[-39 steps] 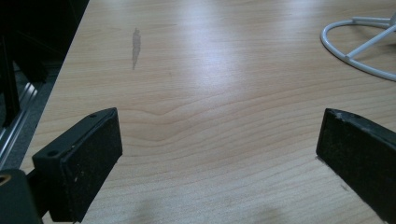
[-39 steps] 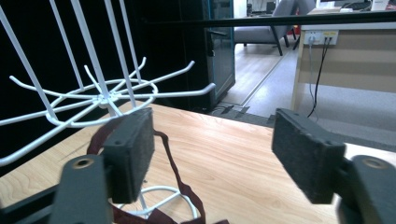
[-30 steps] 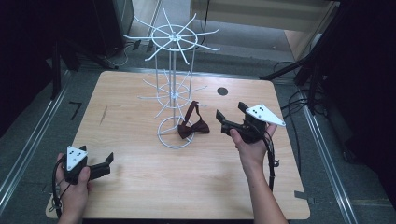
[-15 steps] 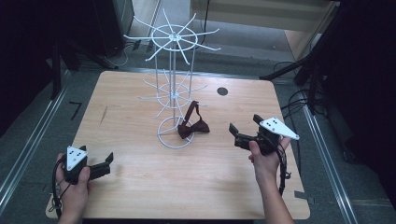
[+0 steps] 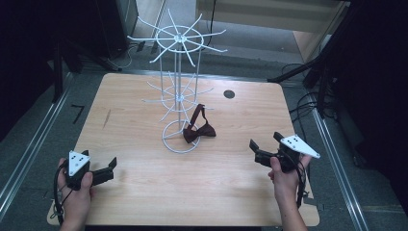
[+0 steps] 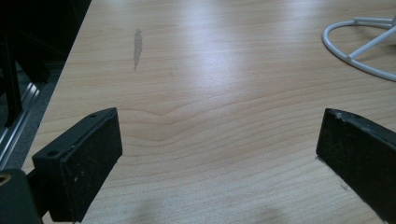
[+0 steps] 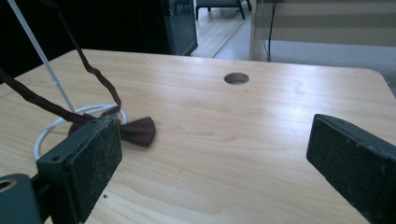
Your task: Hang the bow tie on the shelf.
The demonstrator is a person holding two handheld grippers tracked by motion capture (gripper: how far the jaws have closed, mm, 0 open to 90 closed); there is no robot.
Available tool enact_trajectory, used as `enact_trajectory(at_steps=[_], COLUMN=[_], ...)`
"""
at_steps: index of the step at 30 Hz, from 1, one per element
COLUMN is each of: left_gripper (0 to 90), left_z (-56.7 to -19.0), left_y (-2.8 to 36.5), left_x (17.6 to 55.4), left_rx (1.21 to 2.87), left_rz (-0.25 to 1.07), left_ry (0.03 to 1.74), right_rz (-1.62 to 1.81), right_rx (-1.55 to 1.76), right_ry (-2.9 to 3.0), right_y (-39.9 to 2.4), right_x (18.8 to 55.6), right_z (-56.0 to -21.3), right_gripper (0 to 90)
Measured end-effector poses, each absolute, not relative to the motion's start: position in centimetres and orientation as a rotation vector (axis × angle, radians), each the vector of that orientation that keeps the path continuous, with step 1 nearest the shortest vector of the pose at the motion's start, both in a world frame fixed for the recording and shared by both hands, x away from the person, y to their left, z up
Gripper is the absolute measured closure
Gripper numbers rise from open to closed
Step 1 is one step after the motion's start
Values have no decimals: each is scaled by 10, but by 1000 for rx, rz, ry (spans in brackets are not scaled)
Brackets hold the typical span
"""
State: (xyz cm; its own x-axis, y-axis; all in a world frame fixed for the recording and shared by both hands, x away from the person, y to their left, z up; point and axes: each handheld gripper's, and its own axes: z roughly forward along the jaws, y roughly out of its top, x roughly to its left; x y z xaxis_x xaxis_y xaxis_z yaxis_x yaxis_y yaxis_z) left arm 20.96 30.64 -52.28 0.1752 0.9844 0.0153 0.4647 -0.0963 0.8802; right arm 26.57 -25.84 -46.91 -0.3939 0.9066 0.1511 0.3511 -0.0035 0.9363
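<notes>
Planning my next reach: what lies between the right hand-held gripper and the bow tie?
Bare wood. In the high view, nothing lies on the table between the right hand-held gripper and the dark red bow tie; the right gripper view agrees.

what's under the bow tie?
The bow tie lies partly on the white rack's base ring and partly on the wooden table; its strap loops up onto a rack arm. The stretch of ring beneath it is covered.
</notes>
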Motion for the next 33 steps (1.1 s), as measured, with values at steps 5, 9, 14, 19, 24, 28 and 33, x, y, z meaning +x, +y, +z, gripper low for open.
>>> enact_trajectory(at_steps=[5, 9, 14, 19, 24, 28, 33], left_gripper=[9, 9, 9, 9, 9, 9, 9], left_z=[-523, -523, -523, -523, -523, -523, -523], left_y=[306, 306, 306, 305, 305, 305, 305], left_x=[210, 210, 210, 209, 209, 209, 209], left_rx=[1678, 1683, 1679, 1683, 1685, 1682, 1682], left_rz=[853, 849, 856, 858, 856, 859, 859], left_ry=[1394, 1398, 1396, 1397, 1400, 1400, 1401], right_rz=[1374, 1356, 1344, 1307, 1284, 1257, 1249], right_rx=[1328, 1362, 1383, 1398, 1432, 1466, 1502], right_ry=[1766, 1770, 1776, 1779, 1770, 1762, 1743], right_y=[-270, -278, -288, -299, -315, -326, -338], right_x=[259, 253, 245, 236, 229, 225, 219], right_z=[-483, -498, -510, -517, -527, -537, -543], right_gripper=[33, 33, 33, 33, 33, 34, 36])
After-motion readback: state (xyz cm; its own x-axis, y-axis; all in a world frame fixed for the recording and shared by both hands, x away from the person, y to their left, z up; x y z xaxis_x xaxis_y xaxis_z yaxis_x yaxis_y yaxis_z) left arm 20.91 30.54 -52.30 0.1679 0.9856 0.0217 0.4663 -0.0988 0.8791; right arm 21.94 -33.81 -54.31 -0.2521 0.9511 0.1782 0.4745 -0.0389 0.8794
